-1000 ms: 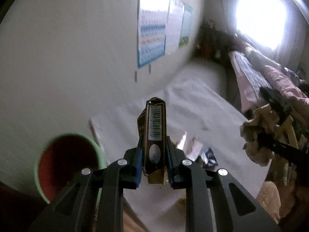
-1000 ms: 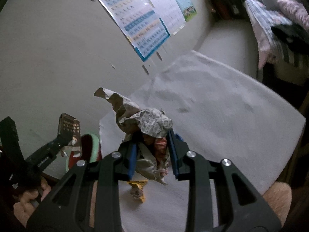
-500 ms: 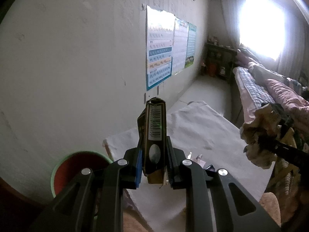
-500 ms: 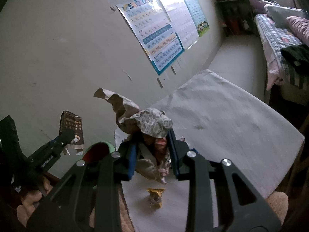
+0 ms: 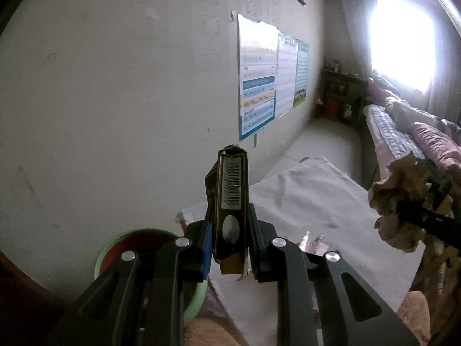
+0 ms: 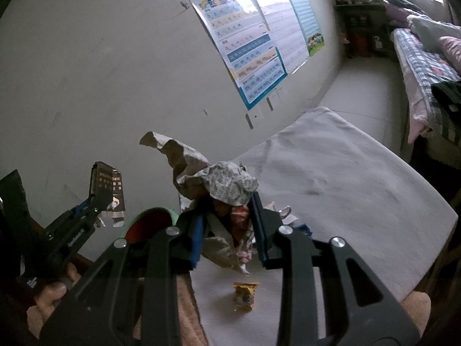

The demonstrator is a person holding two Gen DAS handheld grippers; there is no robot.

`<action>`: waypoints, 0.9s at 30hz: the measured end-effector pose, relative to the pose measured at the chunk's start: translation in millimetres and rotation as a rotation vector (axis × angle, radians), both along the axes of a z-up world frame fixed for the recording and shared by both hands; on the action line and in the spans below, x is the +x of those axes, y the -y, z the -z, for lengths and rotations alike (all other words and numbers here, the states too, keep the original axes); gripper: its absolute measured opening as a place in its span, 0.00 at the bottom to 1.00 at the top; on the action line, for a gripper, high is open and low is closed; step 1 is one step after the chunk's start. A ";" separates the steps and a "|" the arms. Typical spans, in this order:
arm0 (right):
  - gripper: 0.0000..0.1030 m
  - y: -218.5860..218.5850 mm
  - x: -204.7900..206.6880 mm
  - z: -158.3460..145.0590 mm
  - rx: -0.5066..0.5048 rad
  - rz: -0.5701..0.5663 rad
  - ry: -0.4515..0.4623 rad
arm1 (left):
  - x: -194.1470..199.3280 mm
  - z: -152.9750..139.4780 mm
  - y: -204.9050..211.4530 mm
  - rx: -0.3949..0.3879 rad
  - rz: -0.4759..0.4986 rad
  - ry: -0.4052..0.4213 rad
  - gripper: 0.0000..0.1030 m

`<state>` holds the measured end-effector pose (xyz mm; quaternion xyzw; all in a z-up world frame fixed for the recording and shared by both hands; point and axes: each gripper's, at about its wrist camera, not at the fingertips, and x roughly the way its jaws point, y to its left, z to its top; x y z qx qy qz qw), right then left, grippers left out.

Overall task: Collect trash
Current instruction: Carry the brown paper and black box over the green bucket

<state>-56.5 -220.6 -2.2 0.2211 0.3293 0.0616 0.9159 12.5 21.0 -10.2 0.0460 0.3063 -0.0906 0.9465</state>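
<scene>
My left gripper (image 5: 230, 232) is shut on a flat dark carton (image 5: 232, 193) with a barcode, held upright on its edge above the table. In the right wrist view that left gripper (image 6: 99, 201) shows at the left with the carton (image 6: 108, 184) in its jaws. My right gripper (image 6: 227, 222) is shut on a crumpled wad of brown and printed paper (image 6: 219, 181); the wad (image 5: 403, 201) also appears at the right of the left wrist view. A green bin with a red inside (image 5: 124, 248) stands below left, its rim (image 6: 149, 212) peeking out behind the right gripper.
A white cloth covers the table (image 6: 345, 178), with a small yellow wrapper (image 6: 245, 295) and several scraps (image 6: 283, 212) lying near its front. Posters (image 5: 268, 83) hang on the wall. A bed with bedding (image 5: 403, 132) stands at the right under a bright window.
Both grippers have risen with their loads, so the table and bin sit lower in each view and more wall shows. Neither grip has changed.
</scene>
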 end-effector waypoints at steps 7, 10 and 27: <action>0.28 -23.3 12.8 5.1 -0.020 -0.044 -0.026 | 1.5 10.1 -21.8 -0.021 -0.030 -0.027 0.18; 0.29 -35.3 18.9 6.3 -0.032 -0.065 -0.036 | 2.4 15.2 -30.6 -0.014 -0.046 -0.035 0.18; 0.29 -98.9 54.4 24.5 -0.066 -0.181 -0.110 | 10.7 40.3 -84.4 -0.047 -0.140 -0.086 0.18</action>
